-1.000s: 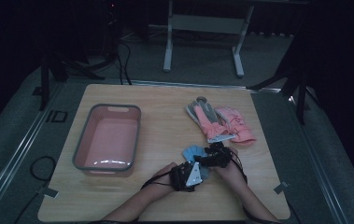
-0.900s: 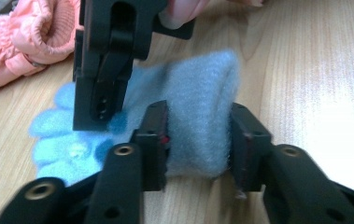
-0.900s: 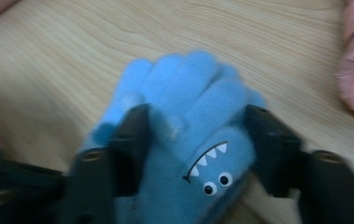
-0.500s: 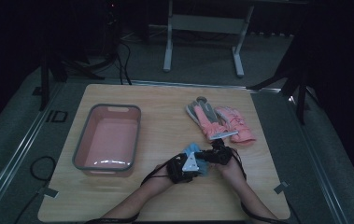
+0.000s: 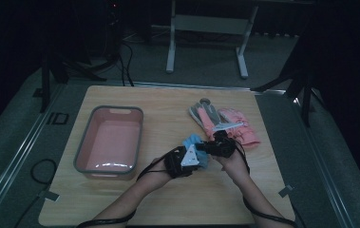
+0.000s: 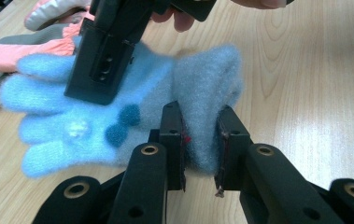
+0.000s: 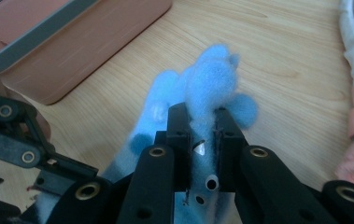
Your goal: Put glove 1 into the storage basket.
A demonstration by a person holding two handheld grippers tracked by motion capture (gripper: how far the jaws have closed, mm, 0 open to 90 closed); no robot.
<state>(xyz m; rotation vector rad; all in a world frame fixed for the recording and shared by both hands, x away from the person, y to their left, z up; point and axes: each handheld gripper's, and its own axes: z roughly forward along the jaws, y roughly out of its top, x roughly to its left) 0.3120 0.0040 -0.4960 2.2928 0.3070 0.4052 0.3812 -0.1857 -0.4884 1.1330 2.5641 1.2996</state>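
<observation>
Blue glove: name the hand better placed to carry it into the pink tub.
Left, probably. The left gripper is shut on the blue glove cuff and sits nearer the pink tub; the right gripper clamps it farther away.

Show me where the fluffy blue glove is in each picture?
High view: the blue glove is at mid-table, between the two grippers.
Left gripper view: it lies at the centre, its cuff pinched by the jaws.
Right gripper view: it sits at the centre, pinched by the jaws.
Shared landmark: the pink gloves, beside it in every view.
</observation>
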